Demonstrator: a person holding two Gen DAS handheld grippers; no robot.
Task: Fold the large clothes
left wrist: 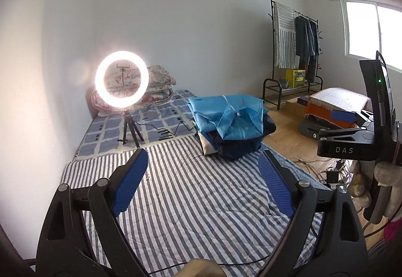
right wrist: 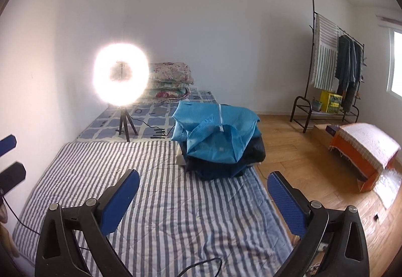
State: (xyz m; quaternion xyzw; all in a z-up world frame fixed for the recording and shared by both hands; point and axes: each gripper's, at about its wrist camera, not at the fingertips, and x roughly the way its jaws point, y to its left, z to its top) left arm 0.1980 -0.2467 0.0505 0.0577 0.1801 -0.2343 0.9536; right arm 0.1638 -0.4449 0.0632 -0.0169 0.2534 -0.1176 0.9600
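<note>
The left claw (left wrist: 203, 158) is held spread wide above the striped blanket (left wrist: 201, 201), nothing between its blue pads. The right claw (right wrist: 203, 181) is likewise spread and empty, raised over the same blanket near the bed's floor-side edge. Both are kept well apart from the clothes.

A pile of clothes (right wrist: 221, 146) is seen at the far right of the striped blanket, by the edge of the bed. A light blue garment (left wrist: 231, 113) with a white zip lies on top, loosely bundled, one flap drooping forward; darker navy pieces and a pale one are stacked beneath. The layers look roughly squared but slack.

The scene would suit a pile waiting to be folded as much as one already stacked after folding; which it is cannot be told. Should a garment be taken, it is judged best gripped at two well-separated points on a single layer, so the pieces beneath are not dragged, and spread flat on the open striped area.

Beyond, a lit ring light (left wrist: 121, 76) on a tripod is set on the checked sheet.
</note>
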